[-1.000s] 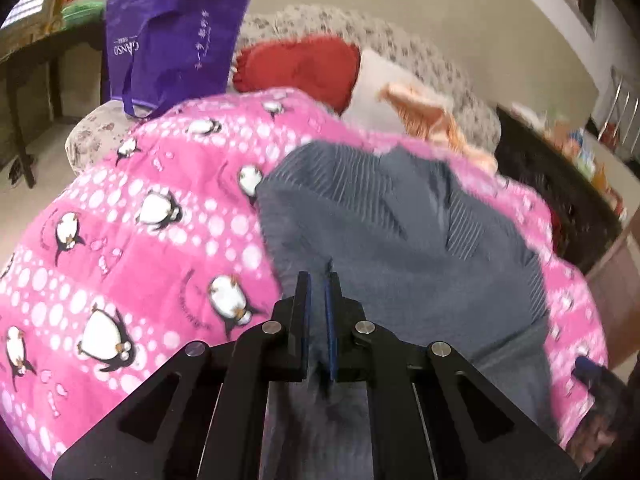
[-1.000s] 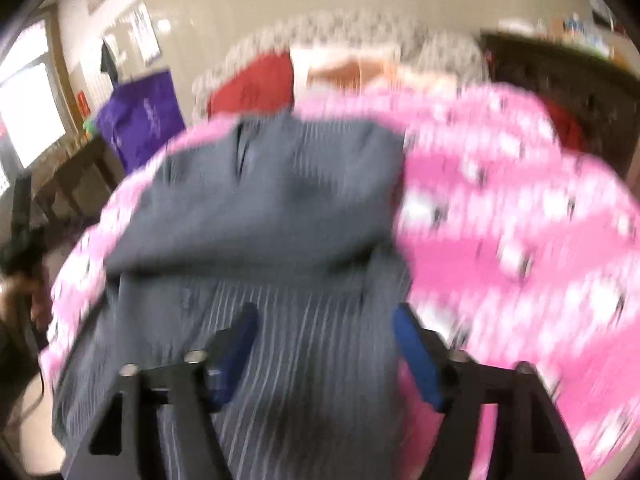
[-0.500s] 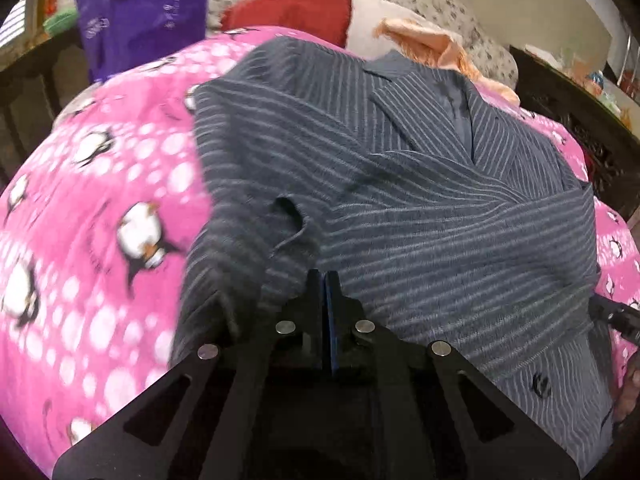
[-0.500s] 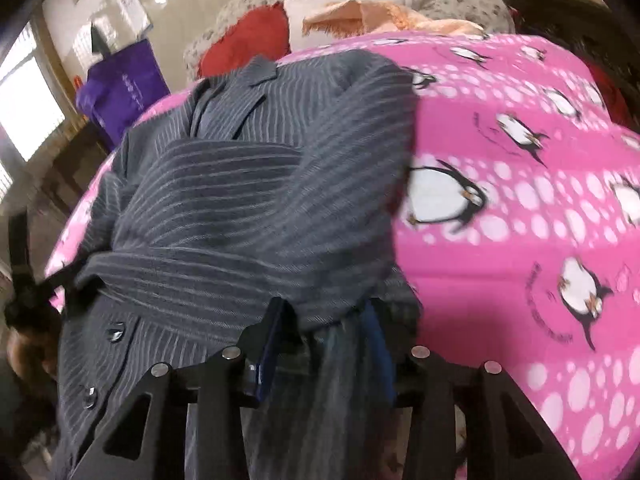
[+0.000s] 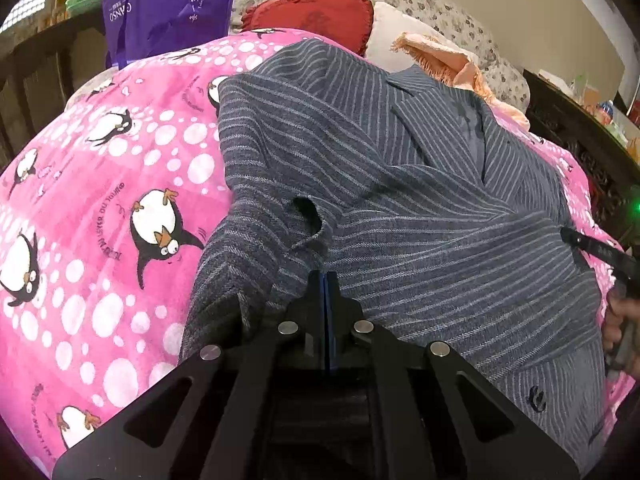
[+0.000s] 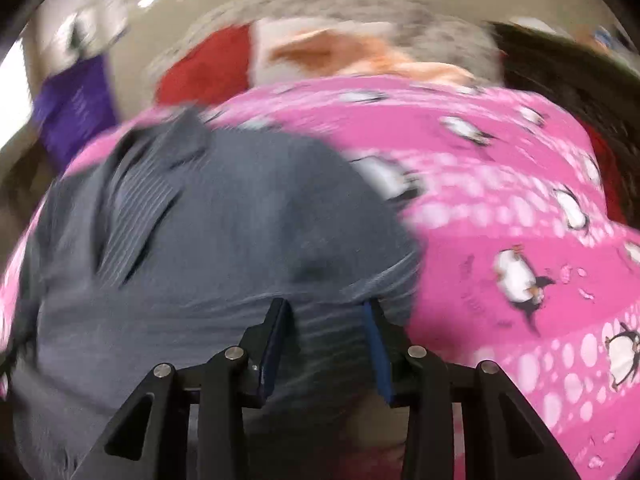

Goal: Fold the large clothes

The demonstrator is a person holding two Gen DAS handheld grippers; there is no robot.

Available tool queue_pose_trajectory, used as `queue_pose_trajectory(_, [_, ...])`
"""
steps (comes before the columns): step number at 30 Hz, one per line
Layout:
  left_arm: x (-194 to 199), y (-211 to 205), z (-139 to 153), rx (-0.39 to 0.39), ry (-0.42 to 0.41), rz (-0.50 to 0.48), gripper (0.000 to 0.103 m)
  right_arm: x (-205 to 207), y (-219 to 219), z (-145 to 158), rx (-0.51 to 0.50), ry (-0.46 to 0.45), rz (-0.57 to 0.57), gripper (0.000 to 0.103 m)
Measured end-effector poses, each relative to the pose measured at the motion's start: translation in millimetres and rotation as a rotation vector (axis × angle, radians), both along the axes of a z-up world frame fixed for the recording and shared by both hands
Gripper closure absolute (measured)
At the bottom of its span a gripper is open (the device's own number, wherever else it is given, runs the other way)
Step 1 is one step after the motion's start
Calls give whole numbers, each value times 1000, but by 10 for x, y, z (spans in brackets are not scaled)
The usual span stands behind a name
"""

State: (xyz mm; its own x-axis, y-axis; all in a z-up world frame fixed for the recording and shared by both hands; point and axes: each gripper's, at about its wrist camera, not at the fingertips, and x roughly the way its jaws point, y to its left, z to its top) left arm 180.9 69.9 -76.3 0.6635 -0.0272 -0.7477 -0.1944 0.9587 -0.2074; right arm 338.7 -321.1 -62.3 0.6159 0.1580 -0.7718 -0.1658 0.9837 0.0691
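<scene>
lying on one pink blanket (image 5: 100, 208), one striped jacket (image 5: 400, 200).

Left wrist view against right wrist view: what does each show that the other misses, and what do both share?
Only the left wrist view shows the shut left claw, crisp white lettering on the purple tote bag, a dark button on the jacket's lower front, and the other handheld tool at the right edge. Only the right wrist view, which is motion-blurred, shows the right claw with its blue pads parted over the cloth. Both share the grey pinstriped jacket lying on the pink penguin-print blanket, the red cushion and the peach towel behind.
</scene>
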Motion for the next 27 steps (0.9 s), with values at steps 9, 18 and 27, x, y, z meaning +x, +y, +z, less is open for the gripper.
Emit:
queue_pose_trajectory(9, [-4, -14, -2, 0, -1, 5, 100, -429, 94, 633, 78, -147, 18, 56])
queue_pose_trajectory(18, [30, -10, -2, 1, 2, 5, 100, -520, 501, 393, 18, 19, 66, 53])
queue_pose_trajectory(27, [23, 9, -6, -34, -4, -3, 100, -1047, 646, 15, -19, 129, 56, 25])
